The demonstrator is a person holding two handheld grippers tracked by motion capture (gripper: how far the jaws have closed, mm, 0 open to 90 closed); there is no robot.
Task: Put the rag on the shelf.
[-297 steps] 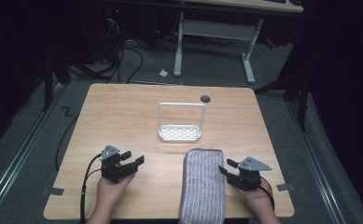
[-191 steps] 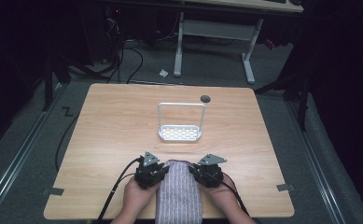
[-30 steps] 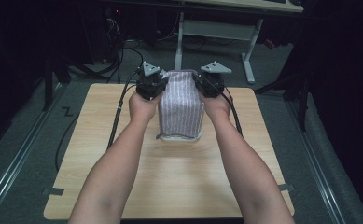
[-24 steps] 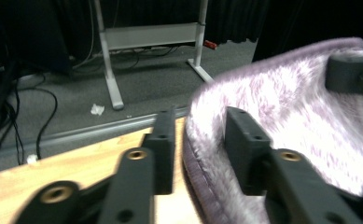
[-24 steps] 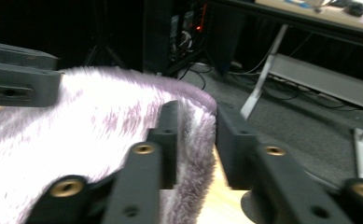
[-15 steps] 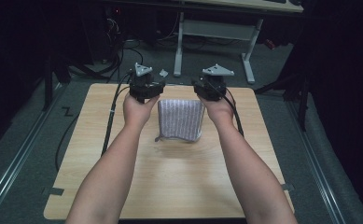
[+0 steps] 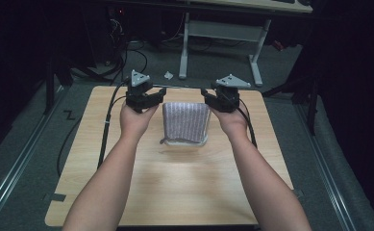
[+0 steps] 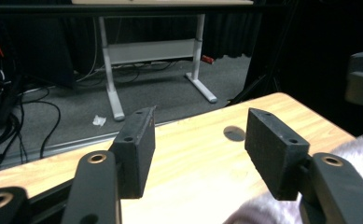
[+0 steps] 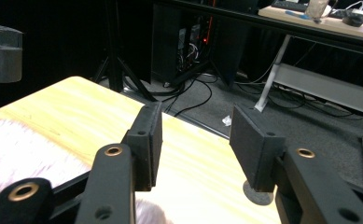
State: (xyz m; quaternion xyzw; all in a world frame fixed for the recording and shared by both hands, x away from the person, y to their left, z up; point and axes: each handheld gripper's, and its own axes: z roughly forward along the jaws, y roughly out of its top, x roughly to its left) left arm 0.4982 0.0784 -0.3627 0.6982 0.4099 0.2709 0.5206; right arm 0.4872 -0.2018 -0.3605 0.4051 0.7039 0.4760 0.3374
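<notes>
On the table (image 7: pixel 175 183), the towel (image 7: pixel 185 120) hangs between both grippers (image 7: pixel 161 94) (image 7: pixel 205 94); fingers released, empty.

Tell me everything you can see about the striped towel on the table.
The towel is a soft, fuzzy cloth, pale grey-lilac with fine stripes. It hangs draped over a white wire rack, covering nearly all of it, with its lower edge near the wooden table. It sits toward the far middle of the table, between the two open tools; neither grips it.
</notes>
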